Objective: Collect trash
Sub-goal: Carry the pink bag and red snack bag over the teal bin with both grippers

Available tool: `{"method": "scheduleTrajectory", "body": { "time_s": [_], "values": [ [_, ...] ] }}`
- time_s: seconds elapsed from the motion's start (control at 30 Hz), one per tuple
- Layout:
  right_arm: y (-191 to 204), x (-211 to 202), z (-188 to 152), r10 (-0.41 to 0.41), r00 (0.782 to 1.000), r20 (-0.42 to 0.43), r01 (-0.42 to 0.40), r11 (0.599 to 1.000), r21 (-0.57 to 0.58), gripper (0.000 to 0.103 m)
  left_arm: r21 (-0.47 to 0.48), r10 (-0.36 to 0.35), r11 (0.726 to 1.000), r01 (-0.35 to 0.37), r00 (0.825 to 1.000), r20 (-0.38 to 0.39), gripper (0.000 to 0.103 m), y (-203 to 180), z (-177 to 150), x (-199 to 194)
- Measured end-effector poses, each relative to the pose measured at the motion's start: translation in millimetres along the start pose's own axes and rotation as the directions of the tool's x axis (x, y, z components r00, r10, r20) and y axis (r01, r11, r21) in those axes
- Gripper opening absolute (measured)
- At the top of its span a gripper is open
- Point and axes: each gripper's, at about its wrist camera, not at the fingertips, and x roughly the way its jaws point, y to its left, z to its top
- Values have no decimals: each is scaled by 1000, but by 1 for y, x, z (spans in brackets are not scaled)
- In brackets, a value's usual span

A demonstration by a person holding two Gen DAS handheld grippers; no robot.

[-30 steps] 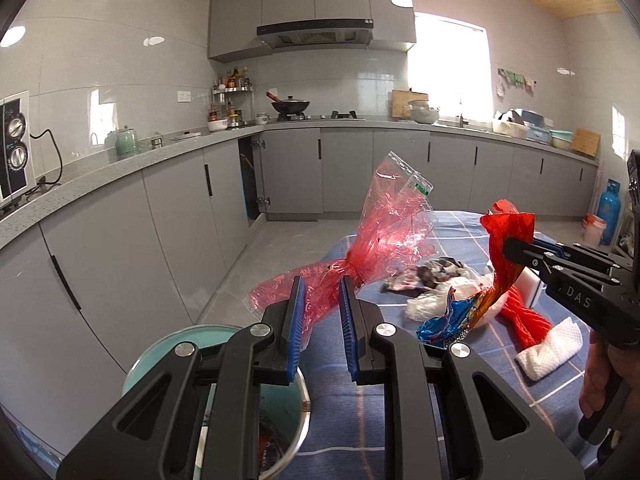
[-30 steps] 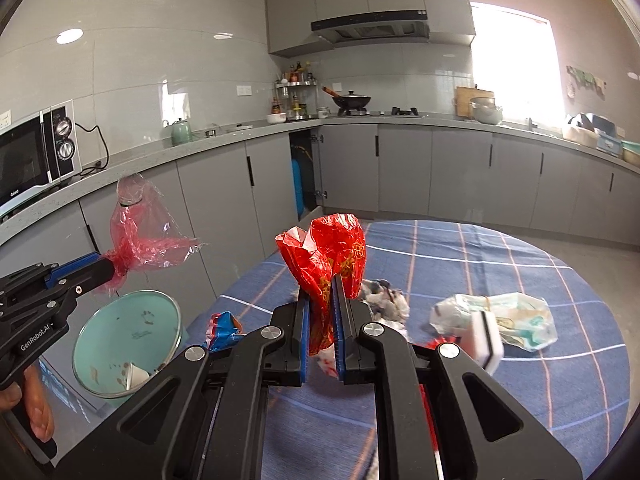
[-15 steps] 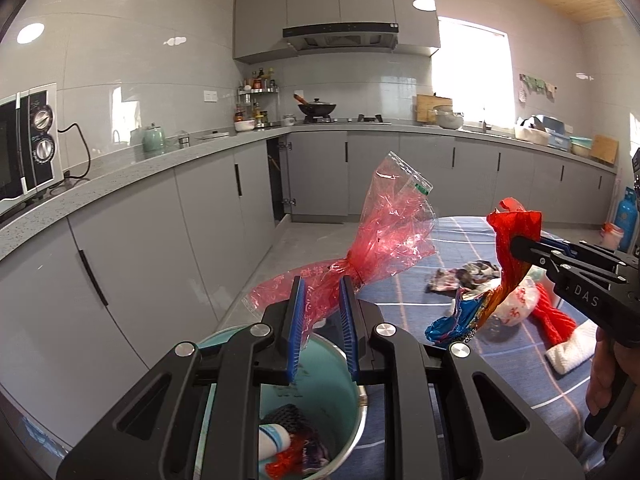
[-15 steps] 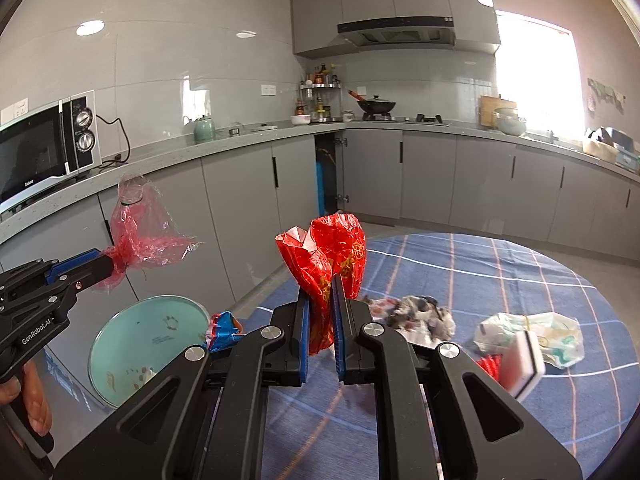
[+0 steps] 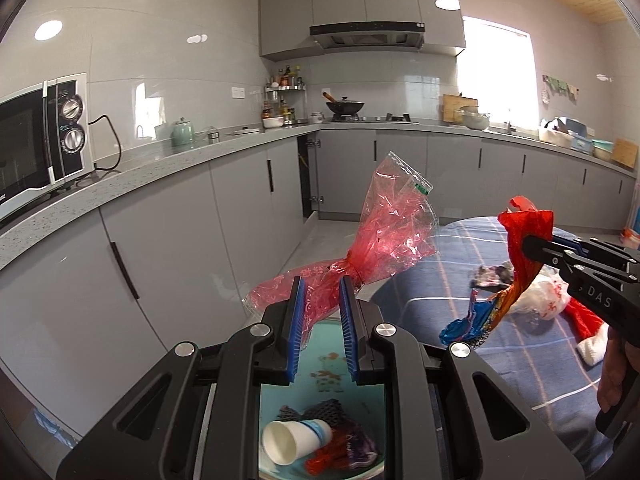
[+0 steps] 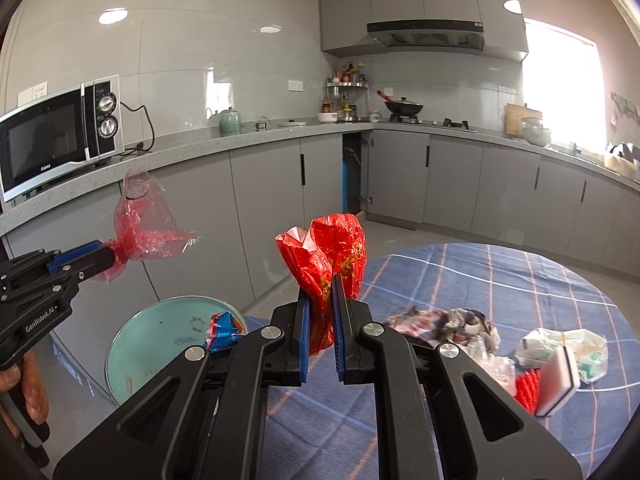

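Note:
My left gripper is shut on a crumpled clear red plastic bag, which it holds above the teal trash bin; in the right wrist view that gripper sits at the left with the plastic bag. My right gripper is shut on a red foil snack wrapper with a blue tail hanging under it. In the left wrist view the right gripper holds the wrapper over the table's edge. The bin holds a white paper cup and other scraps.
The round table with a blue checked cloth carries crumpled wrappers, a plastic bag, a sponge and a red-and-white item. Grey cabinets and a counter with a microwave stand behind the bin.
Both grippers have swung left with their trash. The bin has come under the left gripper, so its inside with the cup now shows. The table has slid right in both views.

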Motion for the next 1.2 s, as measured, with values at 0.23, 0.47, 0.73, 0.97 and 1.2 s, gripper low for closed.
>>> {"method": "scheduleTrajectory", "body": {
  "time_s": [0.23, 0.47, 0.73, 0.97, 1.2],
  "values": [
    [12, 7, 3, 24, 1000, -6, -25, 1000, -16, 11, -1, 30, 1000, -30, 999, -10, 18, 14, -3, 1],
    [24, 14, 6, 51, 999, -11, -52, 998, -36, 11, -10, 61, 998, -61, 998, -15, 18, 30, -5, 2],
    [43, 24, 6, 83, 996, -23, -85, 994, -62, 11, -17, 93, 995, -94, 995, -26, 18, 46, -8, 2],
    [59, 33, 8, 102, 994, -37, -105, 991, -84, 11, -38, 104, 994, -105, 994, -35, 18, 60, -12, 4],
    [76, 43, 5, 124, 990, -66, -131, 985, -112, 15, -42, 96, 994, -98, 994, -45, 23, 62, -14, 8]
  ]
}}
